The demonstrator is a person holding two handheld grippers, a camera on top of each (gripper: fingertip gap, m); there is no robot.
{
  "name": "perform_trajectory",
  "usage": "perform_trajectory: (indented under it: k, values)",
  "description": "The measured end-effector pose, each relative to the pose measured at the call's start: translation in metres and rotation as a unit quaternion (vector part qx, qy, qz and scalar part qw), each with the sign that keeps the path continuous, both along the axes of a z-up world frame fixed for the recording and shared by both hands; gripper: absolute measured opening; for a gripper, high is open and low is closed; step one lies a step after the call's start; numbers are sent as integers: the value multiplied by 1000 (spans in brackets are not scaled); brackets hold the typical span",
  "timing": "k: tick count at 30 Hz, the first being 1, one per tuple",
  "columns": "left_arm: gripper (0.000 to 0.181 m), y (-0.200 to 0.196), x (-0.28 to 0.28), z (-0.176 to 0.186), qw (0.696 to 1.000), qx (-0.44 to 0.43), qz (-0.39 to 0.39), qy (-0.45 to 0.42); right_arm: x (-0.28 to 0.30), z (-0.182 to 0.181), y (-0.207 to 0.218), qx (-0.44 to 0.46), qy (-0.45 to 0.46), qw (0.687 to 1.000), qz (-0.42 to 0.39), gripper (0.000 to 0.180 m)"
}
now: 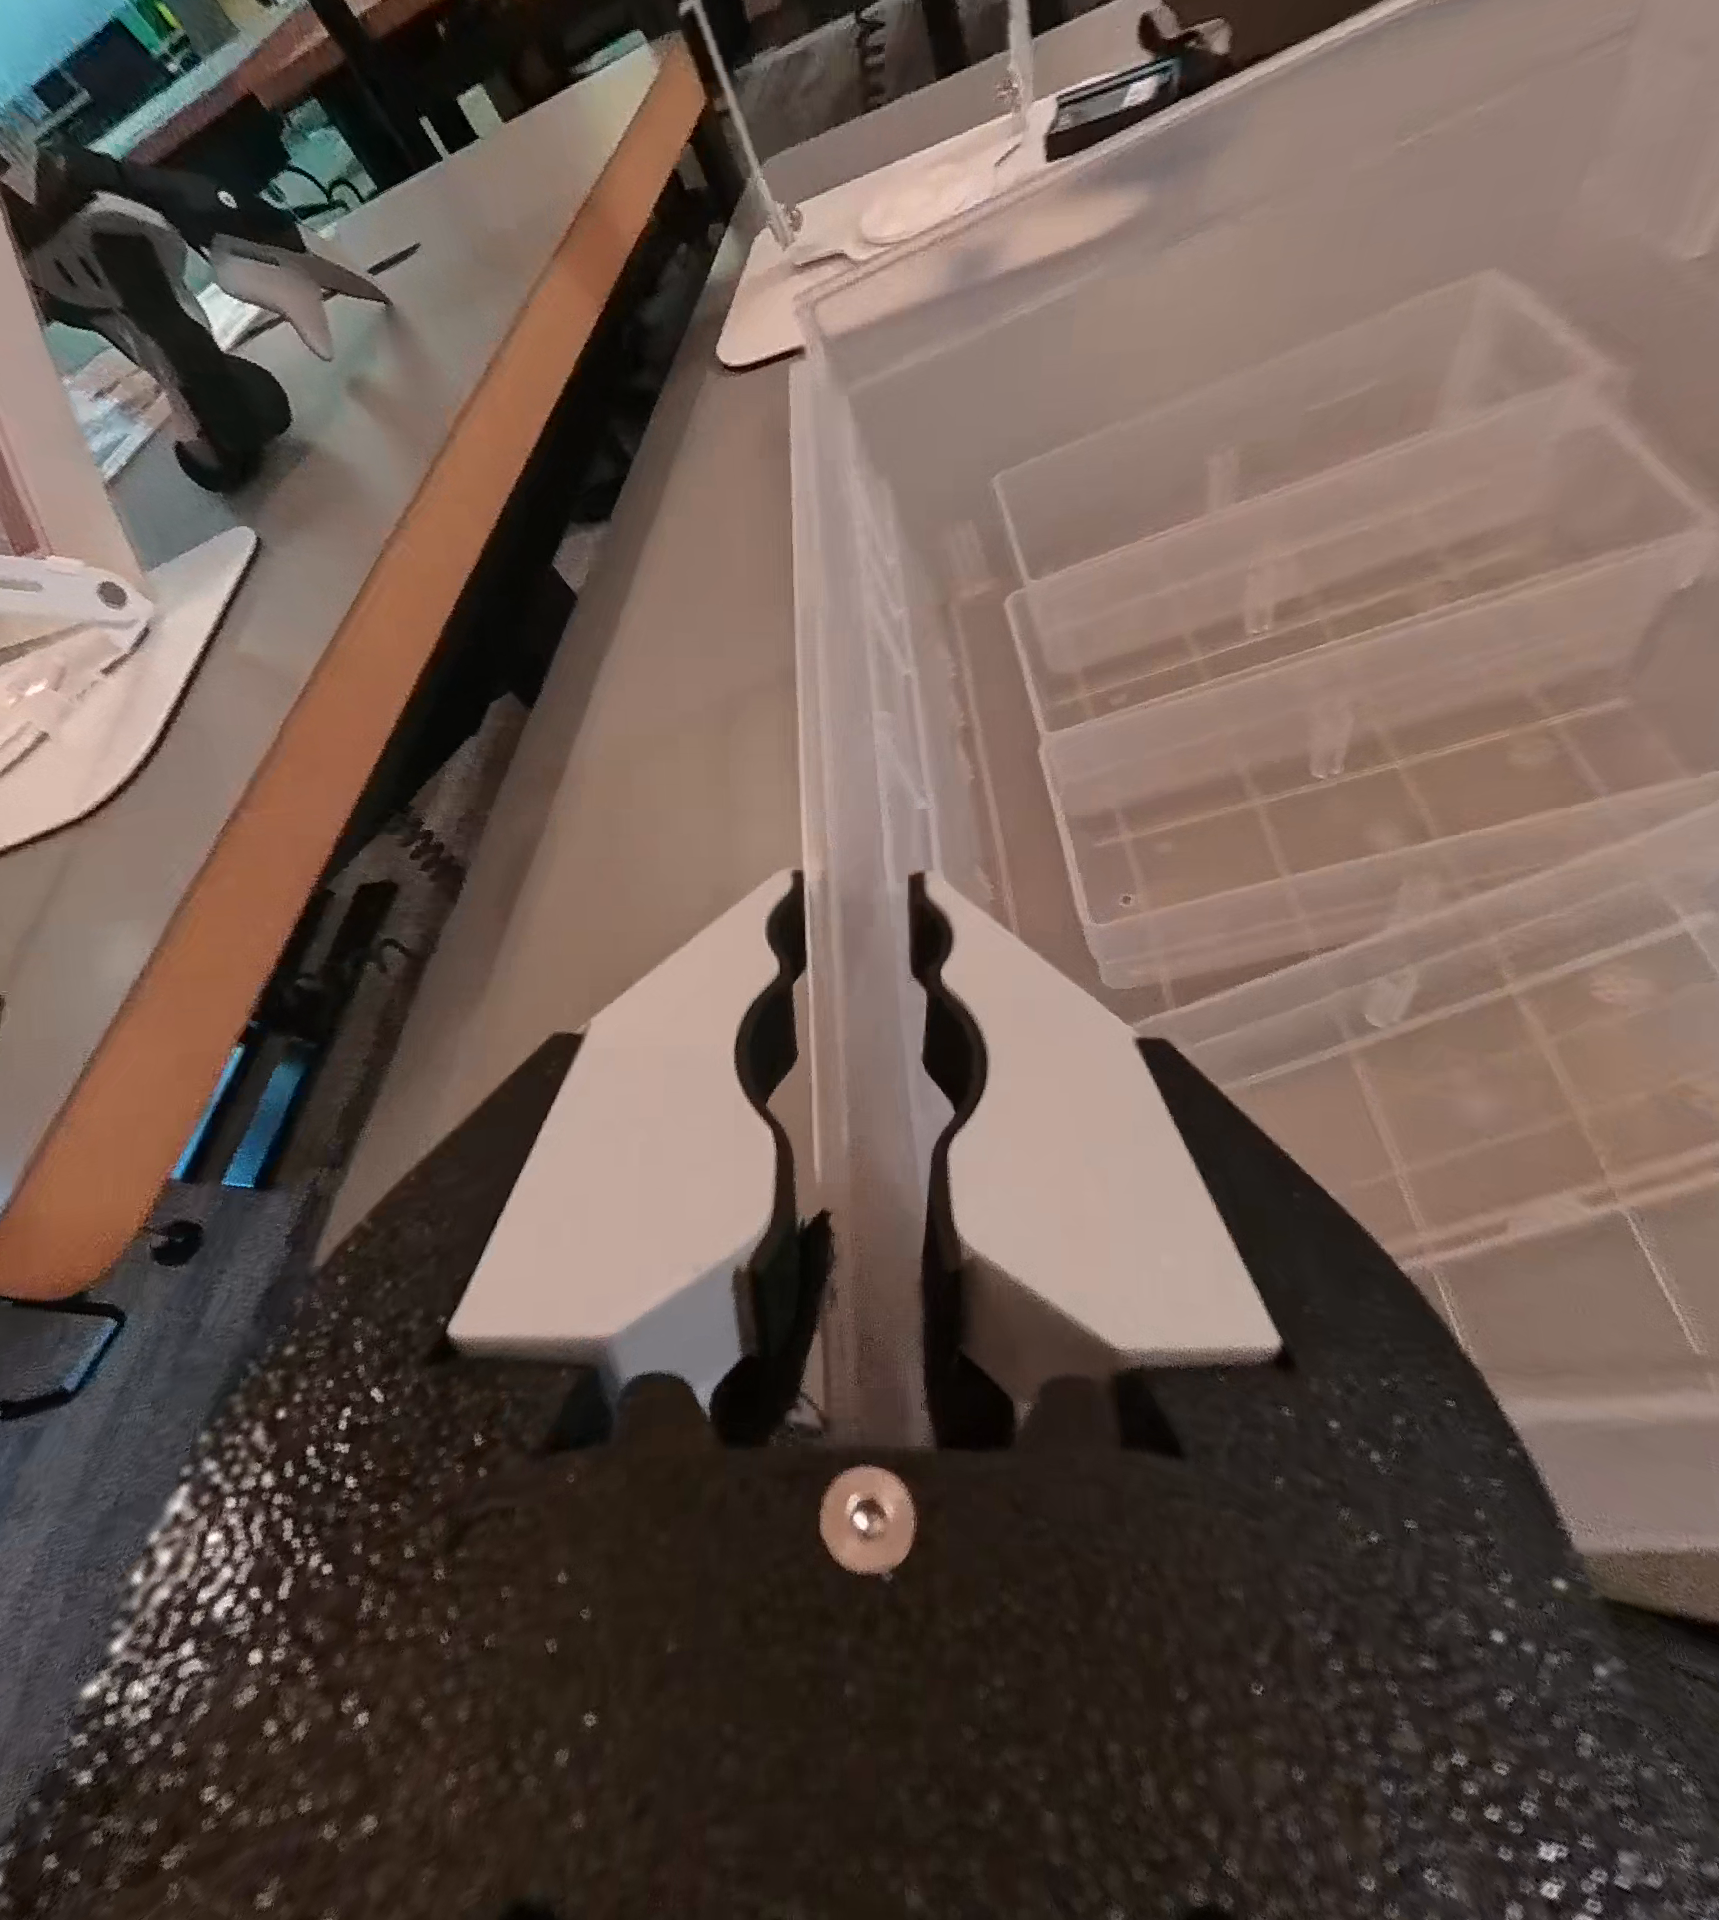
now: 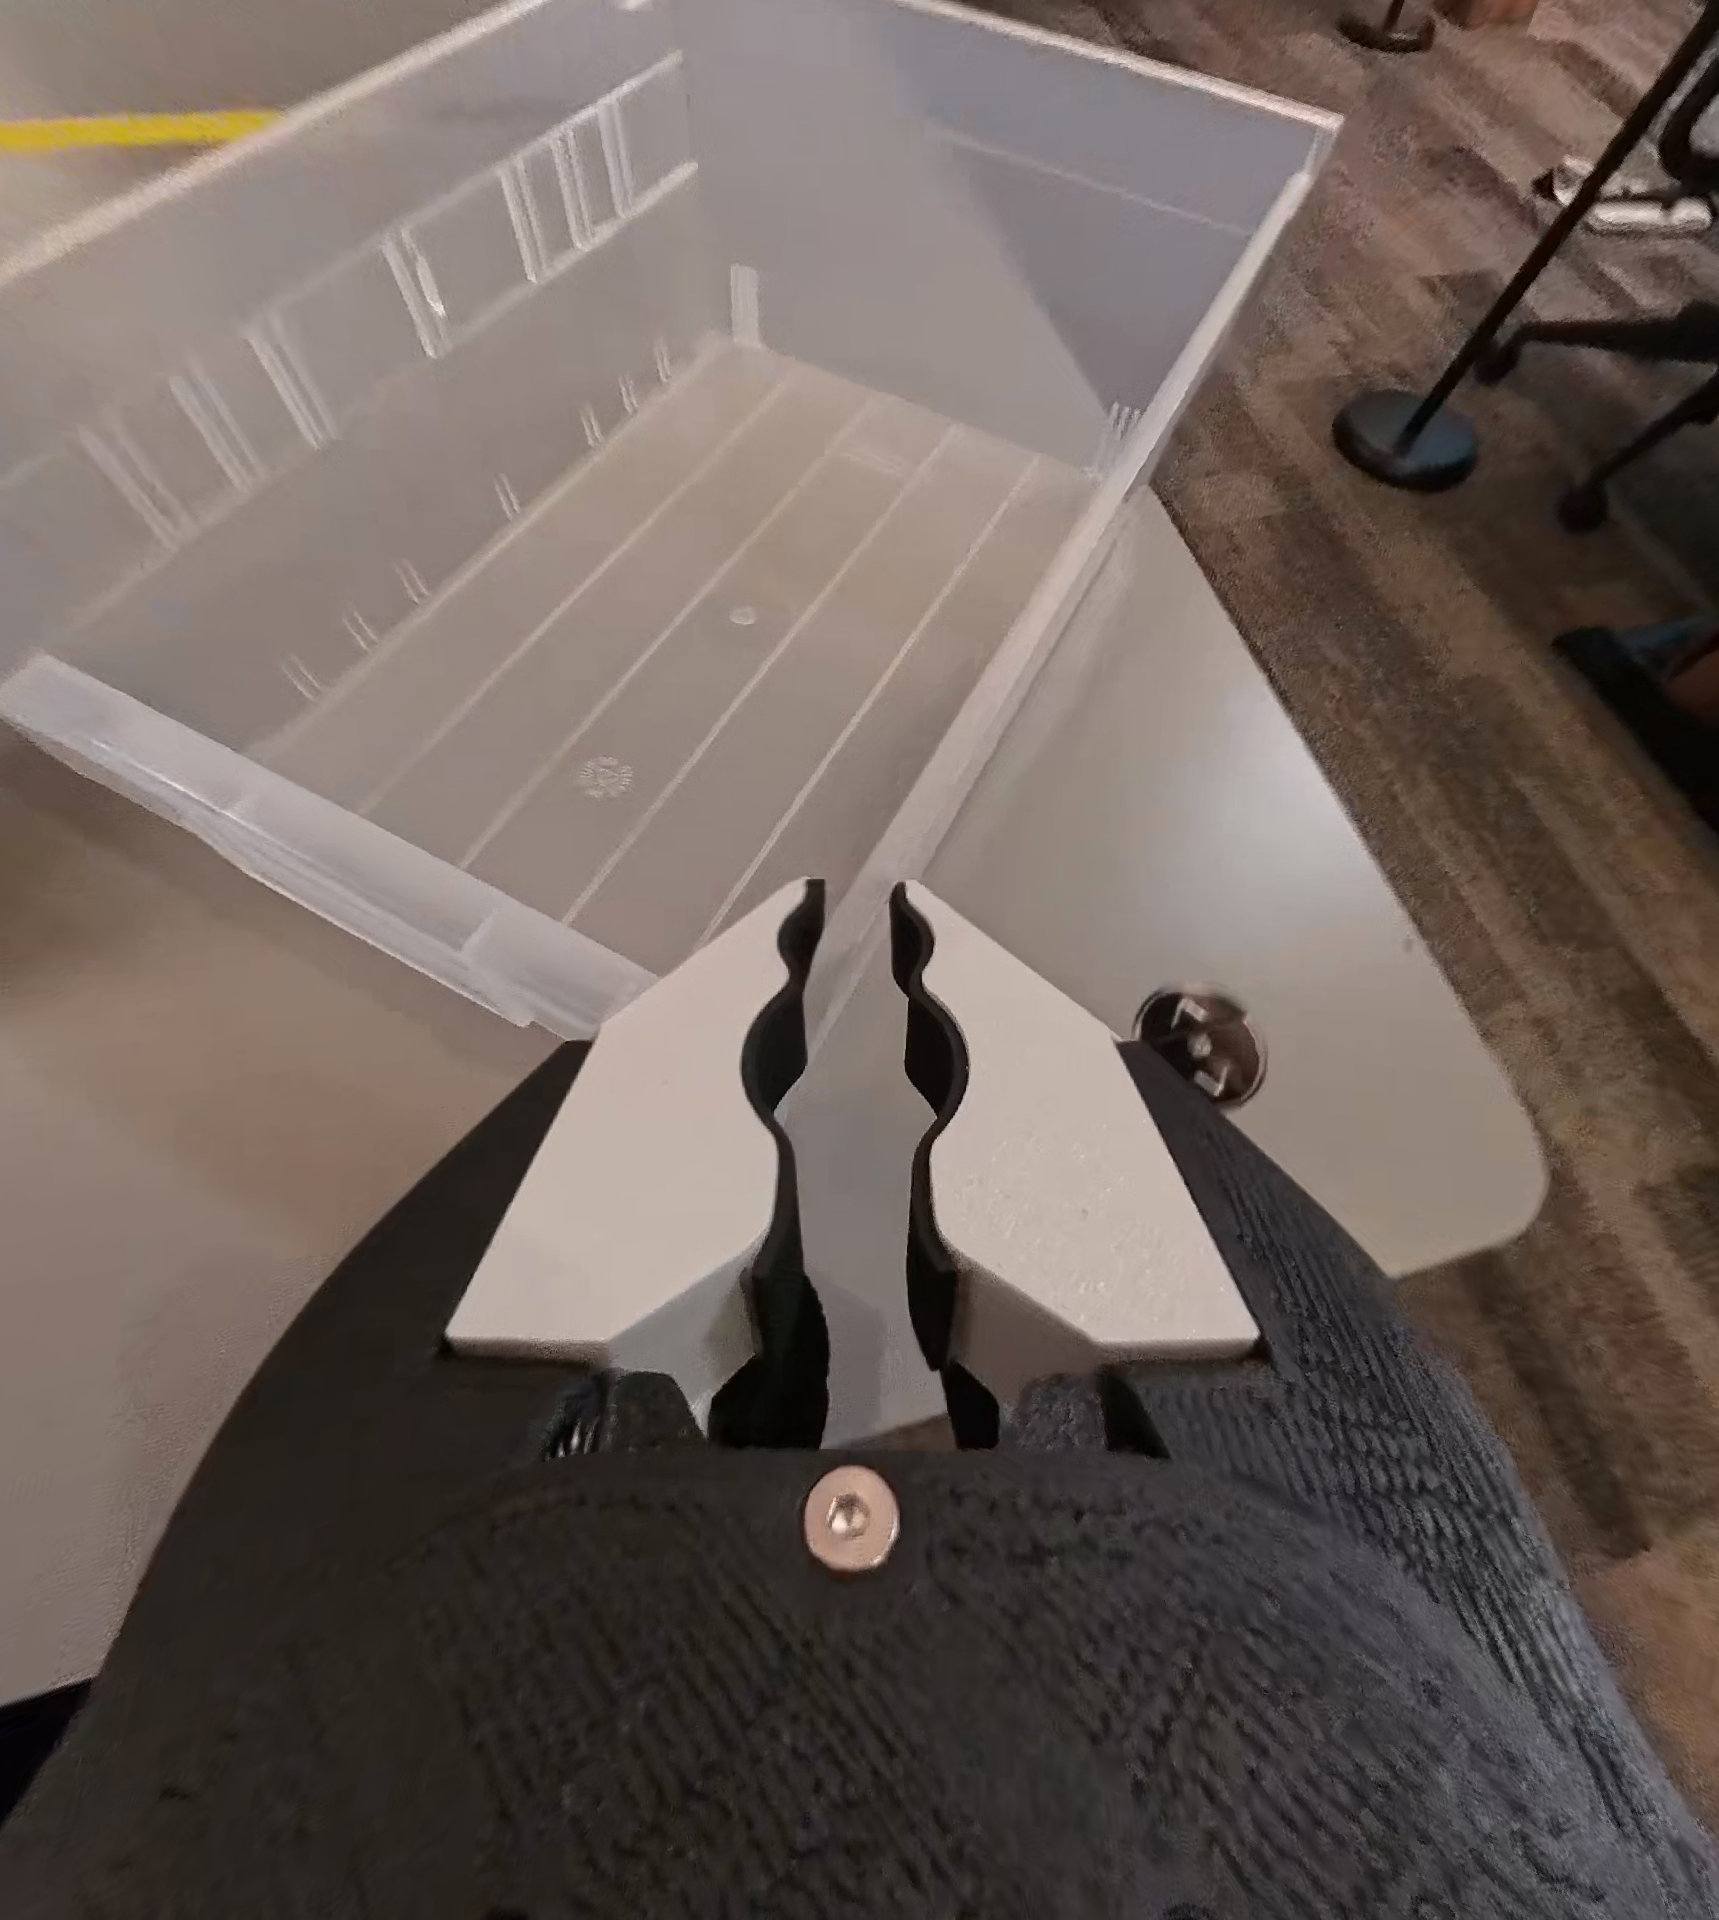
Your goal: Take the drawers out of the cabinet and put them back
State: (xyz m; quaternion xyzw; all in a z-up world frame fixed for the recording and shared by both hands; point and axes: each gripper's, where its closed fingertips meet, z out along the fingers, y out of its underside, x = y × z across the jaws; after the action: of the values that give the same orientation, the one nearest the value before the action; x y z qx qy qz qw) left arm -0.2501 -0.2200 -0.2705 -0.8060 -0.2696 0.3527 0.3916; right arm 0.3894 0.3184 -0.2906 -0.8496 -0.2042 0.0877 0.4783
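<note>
A translucent white plastic drawer (image 2: 1094,260) sits tilted over a pale table, and its inside looks empty in the right wrist view. My right gripper (image 2: 855,894) is shut on the drawer's right side wall near the front corner. In the left wrist view my left gripper (image 1: 855,883) is shut on the top rim of a drawer side wall (image 1: 839,623). To the right of that wall, several small clear divided boxes (image 1: 1354,665) show. I cannot tell whether they lie inside it or behind it. The cabinet is not in view.
A second table with an orange edge (image 1: 481,540) stands to the left across a dark gap, bearing a black-and-white plush toy (image 1: 159,239) and a white stand base (image 1: 55,675). On the right are the table corner (image 2: 1250,831), a metal fitting (image 2: 1198,1039), carpet and a black stand base (image 2: 1406,447).
</note>
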Motion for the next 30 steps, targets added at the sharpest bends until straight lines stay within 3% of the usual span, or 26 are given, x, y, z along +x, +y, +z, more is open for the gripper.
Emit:
perform_trajectory:
  k: [3,9,19,23,27,30]
  values:
    - [18,-2,-18,1,1000,-10,4,13,-5,-1,20,8,-36,998,54,10]
    - [10,5,-48,3,999,34,-12,-12,-12,-1,65,0,-24,993,118,6]
    - [12,15,-95,3,999,18,-33,12,-25,2,109,6,-22,990,136,5]
    - [20,11,-101,10,999,9,-3,40,-21,35,99,90,-9,991,94,42]
    - [34,9,-81,50,992,56,10,114,-27,102,58,248,13,966,68,46]
    - [43,27,-58,78,981,131,-21,141,-75,135,7,313,70,939,122,45]
